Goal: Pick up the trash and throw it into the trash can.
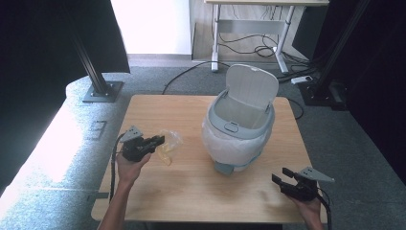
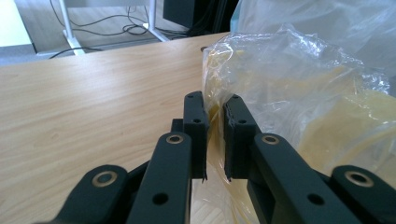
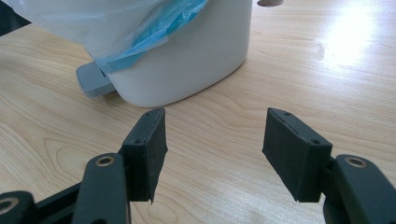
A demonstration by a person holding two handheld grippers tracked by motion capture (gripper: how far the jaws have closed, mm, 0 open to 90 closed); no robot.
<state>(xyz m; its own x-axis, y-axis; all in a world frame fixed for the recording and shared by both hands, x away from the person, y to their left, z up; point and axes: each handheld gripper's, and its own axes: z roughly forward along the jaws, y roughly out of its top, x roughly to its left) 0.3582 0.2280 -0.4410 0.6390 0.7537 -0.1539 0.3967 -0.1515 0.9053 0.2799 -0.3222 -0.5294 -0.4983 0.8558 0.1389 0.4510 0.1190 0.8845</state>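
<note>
— What did the left claw point(image 2: 215, 140) have?
— Its jaws were pinched on a crumpled plastic bag point(image 1: 168, 143) lying on the counter point(image 1: 191, 187), left of the open bin point(image 1: 239, 127).
— And the right claw point(image 3: 212, 154)?
— Spread wide, holding nothing, near the bin's base and pedal point(image 3: 93, 79).

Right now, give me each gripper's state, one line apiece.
Left gripper: shut on the crumpled plastic bag, film pinched between its jaws.
Right gripper: open, holding nothing, jaws apart over the table near the bin.
</note>
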